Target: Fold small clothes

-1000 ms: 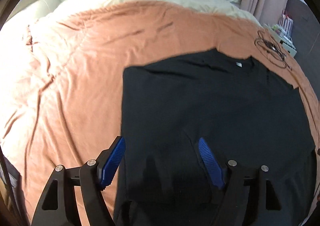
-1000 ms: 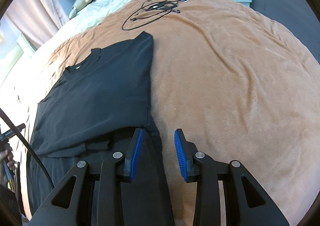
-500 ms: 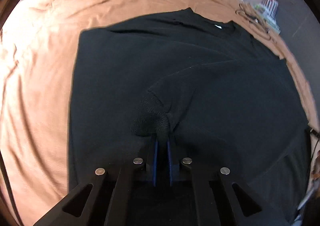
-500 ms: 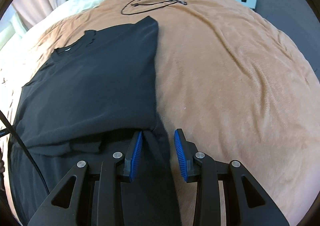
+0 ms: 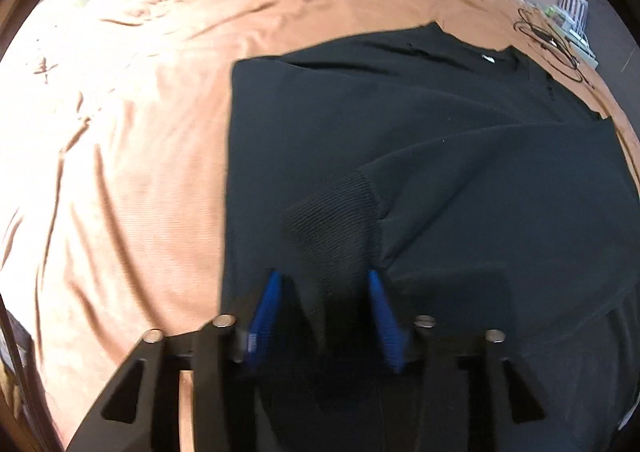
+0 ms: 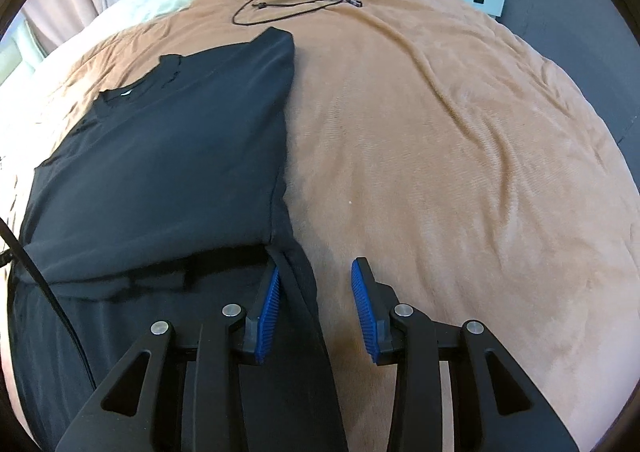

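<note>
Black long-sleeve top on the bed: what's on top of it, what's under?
On the black long-sleeve top lies its own folded-in sleeve, ribbed cuff ending between the open left gripper pads. Under it, the brown fleece blanket; the covered part is unseen.

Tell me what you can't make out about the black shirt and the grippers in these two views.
- Shirt hem, left wrist view: cut off by the lower edge and hidden behind the left gripper.
- Cuff between its pads: contact unclear, blurred and dark.
- Shirt's left side, right wrist view: cut off by the edge.
- Right gripper: whether the fold touches it is unclear.
</note>
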Demonstrator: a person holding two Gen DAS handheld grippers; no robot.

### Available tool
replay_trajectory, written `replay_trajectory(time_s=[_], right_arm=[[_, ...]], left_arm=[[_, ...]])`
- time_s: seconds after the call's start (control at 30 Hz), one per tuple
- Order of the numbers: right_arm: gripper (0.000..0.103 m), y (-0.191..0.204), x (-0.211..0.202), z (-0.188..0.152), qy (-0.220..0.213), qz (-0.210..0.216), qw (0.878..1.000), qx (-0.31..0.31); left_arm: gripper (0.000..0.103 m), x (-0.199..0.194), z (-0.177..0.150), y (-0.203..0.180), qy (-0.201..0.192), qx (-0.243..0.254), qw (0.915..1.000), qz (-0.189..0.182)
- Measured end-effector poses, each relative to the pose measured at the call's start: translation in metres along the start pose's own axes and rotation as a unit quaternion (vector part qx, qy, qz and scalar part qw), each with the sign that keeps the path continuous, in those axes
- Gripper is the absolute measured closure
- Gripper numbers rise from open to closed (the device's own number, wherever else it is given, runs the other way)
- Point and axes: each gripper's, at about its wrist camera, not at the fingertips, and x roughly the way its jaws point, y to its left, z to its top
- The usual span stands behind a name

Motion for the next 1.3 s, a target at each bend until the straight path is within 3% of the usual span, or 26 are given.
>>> replay_trajectory(time_s=[0.07,0.13,0.2,0.53,0.93,1.3], right_arm=[[0.067,-0.006,-0.014,-0.006,-0.006,0.010,1.000,-0.004],[0.048,-0.015,-0.030,-0.013,-0.018,0.019,1.000,-0.005],[0.043,-0.022,-0.044,-0.023,-0.025,0.031,0.999,-0.005],[0.043,-0.053,-0.098,-0.079,-0.014,0.088,0.996,-0.007],[0.043,-0.067,-0.151,-0.149,-0.018,0.128,0.992,-0.004],[0.043,-0.096,-0.157,-0.215,-0.001,0.167,0.985,0.038]], left_arm=[[0.052,-0.011,-0.004,0.007,-0.003,-0.003,1.0000,0.000],[0.052,-0.025,-0.011,0.014,-0.015,-0.003,0.9999,0.003],[0.052,-0.041,-0.019,0.019,-0.025,-0.002,0.9997,0.000],[0.047,-0.097,-0.084,0.034,-0.039,-0.005,0.9986,-0.036],[0.046,-0.149,-0.171,0.062,-0.057,-0.027,0.9959,-0.065],[0.046,-0.173,-0.254,0.078,-0.066,-0.054,0.9922,-0.091]])
